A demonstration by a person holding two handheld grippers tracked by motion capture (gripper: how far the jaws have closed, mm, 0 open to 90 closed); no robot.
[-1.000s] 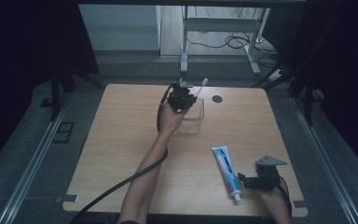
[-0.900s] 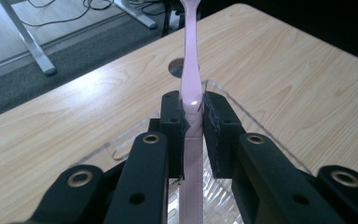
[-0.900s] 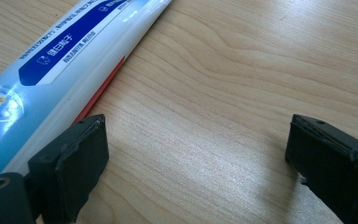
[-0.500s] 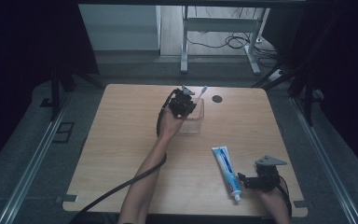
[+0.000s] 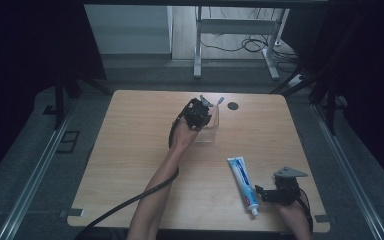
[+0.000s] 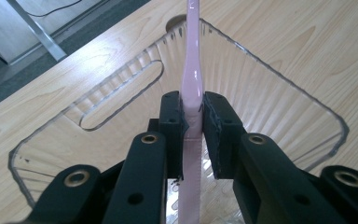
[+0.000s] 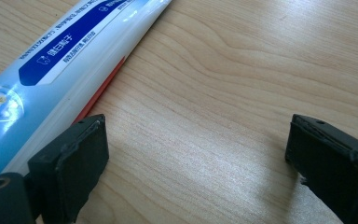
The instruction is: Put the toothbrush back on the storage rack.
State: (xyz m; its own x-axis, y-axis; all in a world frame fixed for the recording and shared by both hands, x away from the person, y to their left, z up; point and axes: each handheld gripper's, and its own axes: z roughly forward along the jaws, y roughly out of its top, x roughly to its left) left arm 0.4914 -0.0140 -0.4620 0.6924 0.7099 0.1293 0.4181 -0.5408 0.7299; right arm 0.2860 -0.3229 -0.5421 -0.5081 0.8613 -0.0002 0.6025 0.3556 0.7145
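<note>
A pink toothbrush [image 6: 192, 84] stands handle-down in a clear ribbed plastic container [image 6: 279, 79] at the table's far middle. My left gripper [image 6: 193, 116] is shut on the handle, the pads pressing it from both sides. From above, the left gripper [image 5: 200, 112] sits over the container [image 5: 212, 131], with the toothbrush end [image 5: 219, 101] sticking out past it. A blue and white toothpaste tube [image 5: 242, 176] lies flat near the front right. My right gripper [image 5: 261, 193] rests on the table beside the tube's cap end. Its jaws stand wide open [image 7: 196, 154] on bare wood, with the tube [image 7: 65, 51] just outside the left one.
A dark round hole [image 5: 233, 105] sits in the wooden tabletop [image 5: 130, 150] just beyond the container. The left gripper's cable [image 5: 130, 202] trails across the table to the front edge. Metal rails run along both sides of the table, and desk legs and cables stand behind it.
The left gripper has sunk slightly with the toothbrush, so the brush end now pokes out less above the container. The right gripper has not moved.
</note>
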